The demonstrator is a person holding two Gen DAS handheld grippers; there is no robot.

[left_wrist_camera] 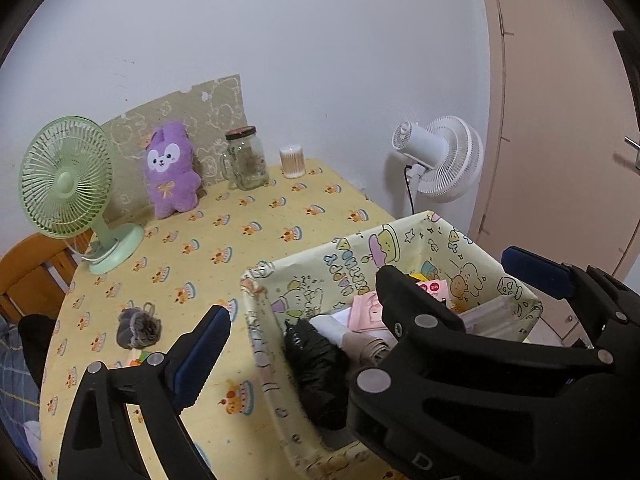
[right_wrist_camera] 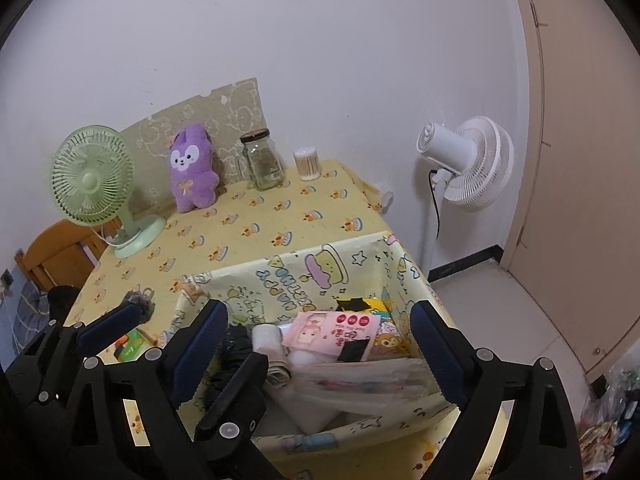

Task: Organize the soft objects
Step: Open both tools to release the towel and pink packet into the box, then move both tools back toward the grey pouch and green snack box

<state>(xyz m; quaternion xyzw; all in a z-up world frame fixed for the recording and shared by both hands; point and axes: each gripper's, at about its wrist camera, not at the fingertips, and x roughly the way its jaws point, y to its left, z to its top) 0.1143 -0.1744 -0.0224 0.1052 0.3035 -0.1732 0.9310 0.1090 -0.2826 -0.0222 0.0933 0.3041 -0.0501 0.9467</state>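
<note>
A cartoon-printed fabric storage box (left_wrist_camera: pixel 360 252) (right_wrist_camera: pixel 280 276) stands on the yellow tablecloth near the front edge. It holds a black bundle (left_wrist_camera: pixel 316 364), white rolls (right_wrist_camera: pixel 266 338), a pink packet (right_wrist_camera: pixel 332 328) and other soft items. A purple plush rabbit (left_wrist_camera: pixel 170 168) (right_wrist_camera: pixel 192 168) leans at the back of the table. A grey scrunchie (left_wrist_camera: pixel 138 328) lies left of the box. My left gripper (left_wrist_camera: pixel 304 312) is open and empty over the box's left part. My right gripper (right_wrist_camera: pixel 316 344) is open and empty above the box; its fingers (left_wrist_camera: pixel 536 272) also show in the left wrist view.
A green desk fan (left_wrist_camera: pixel 68 188) stands at the back left. A glass jar (left_wrist_camera: pixel 246 158) and a cotton swab tub (left_wrist_camera: pixel 293 161) stand by the wall. A white floor fan (right_wrist_camera: pixel 464 160) stands right of the table. A wooden chair (left_wrist_camera: pixel 32 272) is at the left.
</note>
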